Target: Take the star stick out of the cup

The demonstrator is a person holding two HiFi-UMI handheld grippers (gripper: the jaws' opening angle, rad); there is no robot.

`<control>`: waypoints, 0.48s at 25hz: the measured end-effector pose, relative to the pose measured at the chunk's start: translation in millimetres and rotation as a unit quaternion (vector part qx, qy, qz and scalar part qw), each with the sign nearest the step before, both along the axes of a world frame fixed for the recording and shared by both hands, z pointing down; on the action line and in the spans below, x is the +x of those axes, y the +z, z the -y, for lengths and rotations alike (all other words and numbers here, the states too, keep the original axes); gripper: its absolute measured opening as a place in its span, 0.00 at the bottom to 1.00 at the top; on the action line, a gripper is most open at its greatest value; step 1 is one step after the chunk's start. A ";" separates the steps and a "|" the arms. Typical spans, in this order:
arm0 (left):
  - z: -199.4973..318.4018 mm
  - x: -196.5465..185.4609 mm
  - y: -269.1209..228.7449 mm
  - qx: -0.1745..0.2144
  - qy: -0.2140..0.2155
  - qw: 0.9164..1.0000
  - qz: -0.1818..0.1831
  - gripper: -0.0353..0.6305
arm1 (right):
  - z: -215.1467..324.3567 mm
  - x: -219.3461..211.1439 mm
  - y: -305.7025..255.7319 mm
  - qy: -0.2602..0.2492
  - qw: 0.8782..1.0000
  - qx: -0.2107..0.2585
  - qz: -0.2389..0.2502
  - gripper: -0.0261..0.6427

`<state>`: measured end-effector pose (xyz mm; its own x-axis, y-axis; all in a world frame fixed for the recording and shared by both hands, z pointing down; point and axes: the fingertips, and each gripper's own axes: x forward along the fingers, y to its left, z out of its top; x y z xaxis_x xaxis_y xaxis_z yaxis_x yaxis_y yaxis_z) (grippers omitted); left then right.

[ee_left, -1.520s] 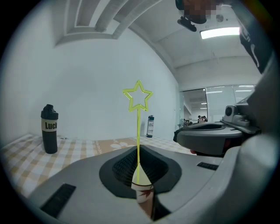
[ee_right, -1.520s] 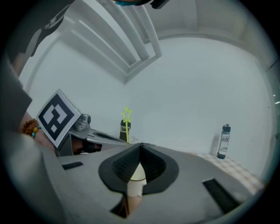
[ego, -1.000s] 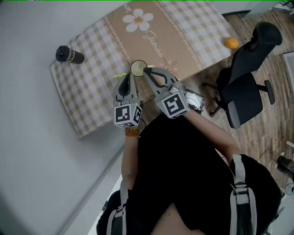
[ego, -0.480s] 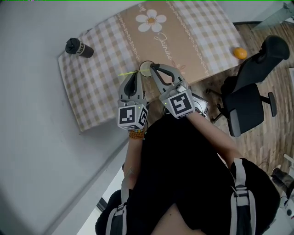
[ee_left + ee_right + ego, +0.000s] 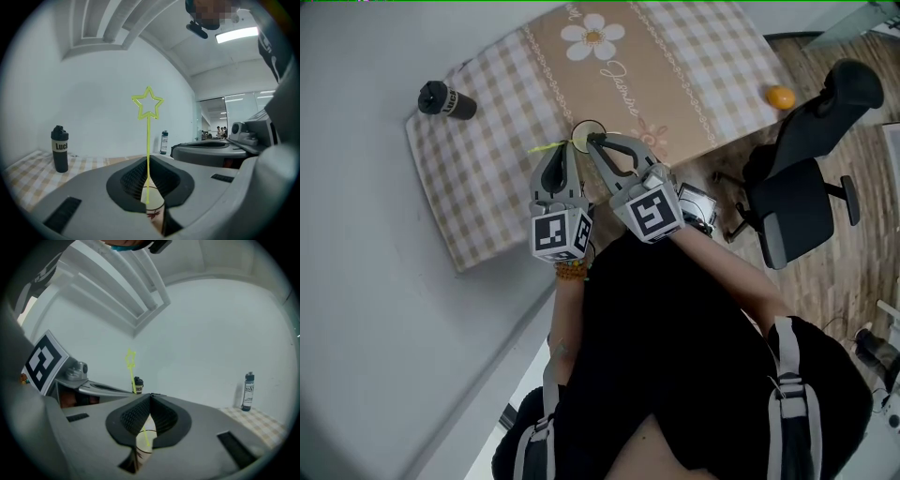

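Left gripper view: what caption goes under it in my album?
Left gripper pinching the yellow star stick, with a black bottle on the checked cloth behind.

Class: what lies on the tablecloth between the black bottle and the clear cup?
Bare checked tablecloth, in the head view; only the top of the yellow star stick shows over it.

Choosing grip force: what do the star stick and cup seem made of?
The star stick is likely thin plastic: translucent neon yellow, smooth, with a moulded-looking hollow star. The cup seems clear plastic or glass, since the stick shows through its wall.
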<state>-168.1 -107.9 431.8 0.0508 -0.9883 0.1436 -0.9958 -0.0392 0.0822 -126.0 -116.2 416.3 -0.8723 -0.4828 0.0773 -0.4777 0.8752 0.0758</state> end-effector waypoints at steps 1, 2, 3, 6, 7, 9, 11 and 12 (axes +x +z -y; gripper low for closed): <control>0.2 1.6 1.3 -0.001 0.005 1.000 0.001 0.07 | -0.9 -0.1 1.5 -0.002 1.000 0.000 -0.003 0.05; -0.2 2.5 2.3 -0.002 0.008 1.000 0.003 0.07 | -1.6 0.1 3.2 -0.003 1.000 -0.001 -0.005 0.05; -1.0 2.4 3.0 -0.003 0.009 1.000 0.004 0.07 | -2.1 0.3 4.7 -0.002 1.000 -0.002 -0.007 0.05; -3.4 1.7 3.7 -0.004 0.010 1.000 0.002 0.07 | -3.2 1.2 6.6 -0.002 1.000 -0.004 -0.012 0.05; -3.5 2.4 3.5 -0.004 0.013 1.000 0.001 0.07 | -3.6 1.4 6.4 -0.001 1.000 -0.004 -0.012 0.05; -2.9 4.1 3.3 -0.004 0.017 1.000 0.000 0.07 | -4.5 1.3 6.2 -0.003 1.000 -0.002 -0.014 0.05; -3.1 4.5 3.7 -0.005 0.019 1.000 0.000 0.07 | -6.1 0.3 6.6 -0.007 1.000 0.002 -0.016 0.05; -3.4 4.2 4.1 -0.005 0.020 1.000 0.000 0.07 | -7.0 -0.3 6.8 -0.008 1.000 0.002 -0.016 0.05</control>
